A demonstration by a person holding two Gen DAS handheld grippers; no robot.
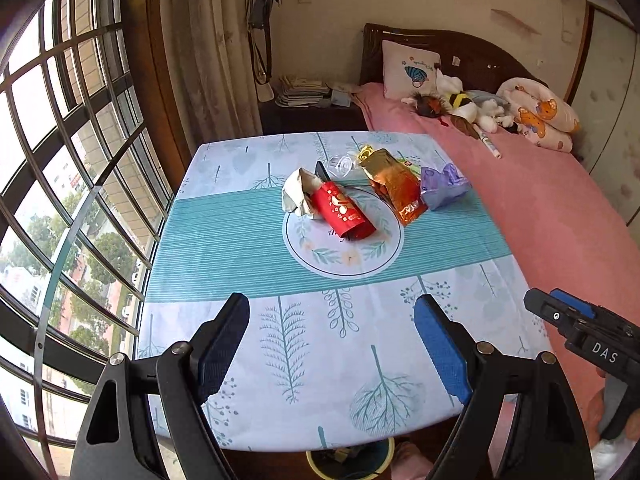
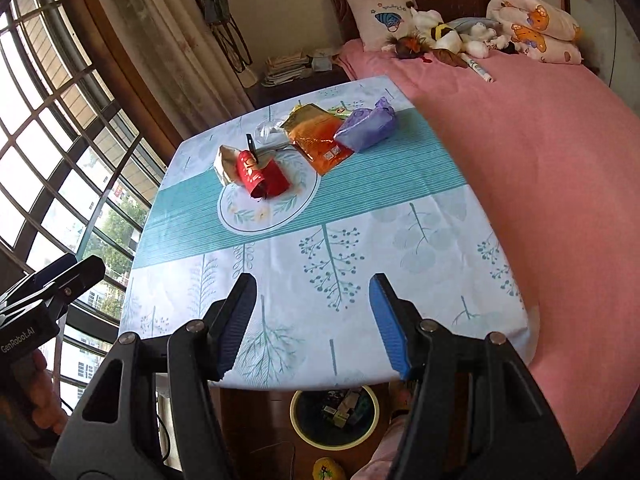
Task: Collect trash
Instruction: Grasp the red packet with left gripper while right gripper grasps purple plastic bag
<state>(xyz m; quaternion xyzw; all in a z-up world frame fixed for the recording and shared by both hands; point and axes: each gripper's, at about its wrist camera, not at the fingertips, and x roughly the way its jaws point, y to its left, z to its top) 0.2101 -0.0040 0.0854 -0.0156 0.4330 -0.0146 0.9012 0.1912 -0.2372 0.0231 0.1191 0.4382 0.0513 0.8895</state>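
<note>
Trash lies mid-table on a leaf-print cloth [image 1: 248, 240]: a red packet [image 1: 344, 212] [image 2: 262, 178] with crumpled beige paper [image 1: 298, 196] [image 2: 225, 162] beside it, a gold-orange foil bag [image 1: 394, 184] [image 2: 320, 136], a purple wrapper [image 1: 442, 186] [image 2: 366, 124] and a clear plastic cup [image 1: 340, 166] [image 2: 268, 132]. My left gripper [image 1: 332, 312] is open and empty over the near part of the table. My right gripper [image 2: 312, 292] is open and empty, also over the near edge; it shows at the right in the left wrist view [image 1: 560, 308]. A bin [image 2: 334, 416] with trash inside stands on the floor under the table's near edge.
A pink bed [image 2: 520, 152] with pillows and plush toys borders the table's right side. A barred window [image 1: 60, 160] fills the left. A nightstand with stacked papers [image 1: 304, 92] stands behind the table. A yellow object [image 2: 328, 470] lies on the floor.
</note>
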